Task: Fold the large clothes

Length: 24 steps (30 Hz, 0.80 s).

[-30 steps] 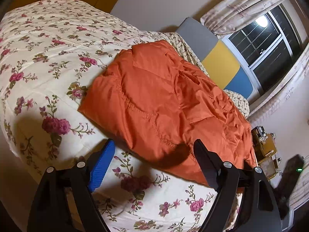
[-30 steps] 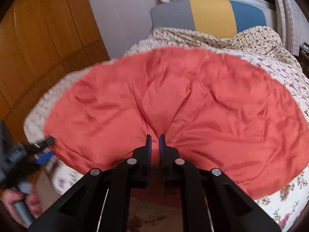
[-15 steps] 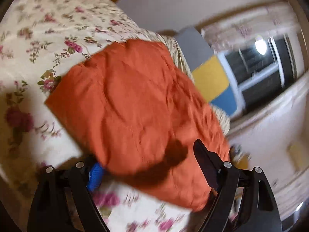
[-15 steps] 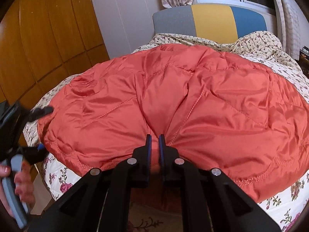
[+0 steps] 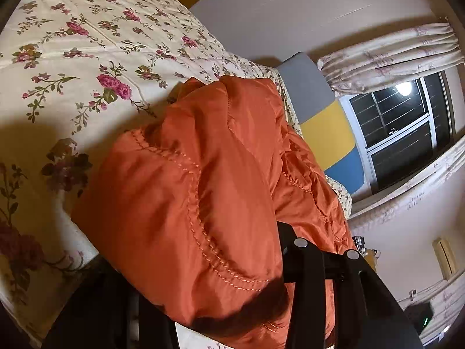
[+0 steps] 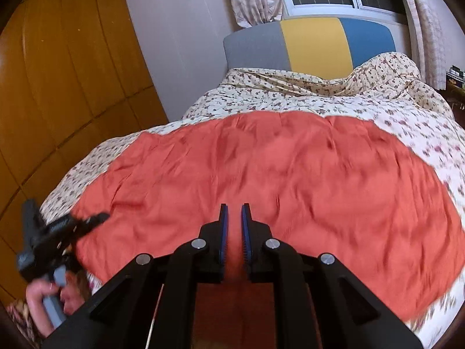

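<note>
Orange quilted jacket point(image 6: 276, 180) lies across the foot of the bed point(image 6: 319, 93), headboard point(image 6: 311, 43) beyond it. Left claw point(image 5: 221, 267) is closing, a puffy corner bunched between its fingers. Right claw point(image 6: 234, 226) is all but pressed together, a sliver of gap, nothing in it; fabric shows just beyond. Jacket reads light, soft, slick-shelled and springy: likely to slide. Best grabbed at stitched hems or corners.

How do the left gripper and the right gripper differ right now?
The left gripper is closing around a bunched edge of the orange jacket, jaws wide; the right gripper has jaws nearly together, a narrow fold between them. Both work the jacket's near edge.
</note>
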Each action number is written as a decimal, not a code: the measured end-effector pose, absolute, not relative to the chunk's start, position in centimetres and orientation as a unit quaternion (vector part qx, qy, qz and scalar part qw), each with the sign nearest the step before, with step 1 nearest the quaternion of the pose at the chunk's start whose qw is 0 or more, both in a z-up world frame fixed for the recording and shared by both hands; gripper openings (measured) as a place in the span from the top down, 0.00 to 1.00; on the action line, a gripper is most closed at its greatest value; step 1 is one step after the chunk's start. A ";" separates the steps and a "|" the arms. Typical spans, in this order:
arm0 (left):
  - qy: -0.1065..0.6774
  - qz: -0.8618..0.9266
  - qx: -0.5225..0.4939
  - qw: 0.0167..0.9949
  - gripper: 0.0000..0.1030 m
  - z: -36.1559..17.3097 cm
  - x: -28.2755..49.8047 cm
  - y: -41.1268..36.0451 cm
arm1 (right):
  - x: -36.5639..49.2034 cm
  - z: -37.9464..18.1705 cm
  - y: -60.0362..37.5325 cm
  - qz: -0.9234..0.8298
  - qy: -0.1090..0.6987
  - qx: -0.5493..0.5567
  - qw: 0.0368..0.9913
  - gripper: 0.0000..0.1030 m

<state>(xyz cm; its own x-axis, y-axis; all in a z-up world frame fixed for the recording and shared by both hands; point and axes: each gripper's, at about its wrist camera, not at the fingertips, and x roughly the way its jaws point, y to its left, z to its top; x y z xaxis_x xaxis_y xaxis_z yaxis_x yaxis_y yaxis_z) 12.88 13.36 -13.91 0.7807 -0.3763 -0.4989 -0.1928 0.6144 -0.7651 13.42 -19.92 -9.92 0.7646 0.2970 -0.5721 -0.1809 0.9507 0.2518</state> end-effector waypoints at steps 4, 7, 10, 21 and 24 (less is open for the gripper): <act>0.321 -0.057 -0.427 0.843 0.60 -14.0 12.7 13.3 | 17.2 -13.1 -19.5 0.123 0.367 0.092 0.918 0.94; 0.318 -0.061 -0.419 0.848 0.60 -14.1 12.7 13.2 | 17.6 -13.9 -19.4 0.121 0.365 0.090 0.919 0.94; 0.311 -0.059 -0.420 0.850 0.59 -14.1 12.9 13.1 | 17.6 -14.1 -19.3 0.122 0.364 0.093 0.919 0.94; 0.314 -0.051 -0.452 0.833 0.56 -13.9 13.0 13.8 | 11.9 -12.9 -19.8 0.130 0.345 0.086 0.926 0.91; 0.314 -0.049 -0.455 0.832 0.56 -13.9 12.9 14.0 | 10.1 -12.7 -20.2 0.138 0.346 0.087 0.924 0.91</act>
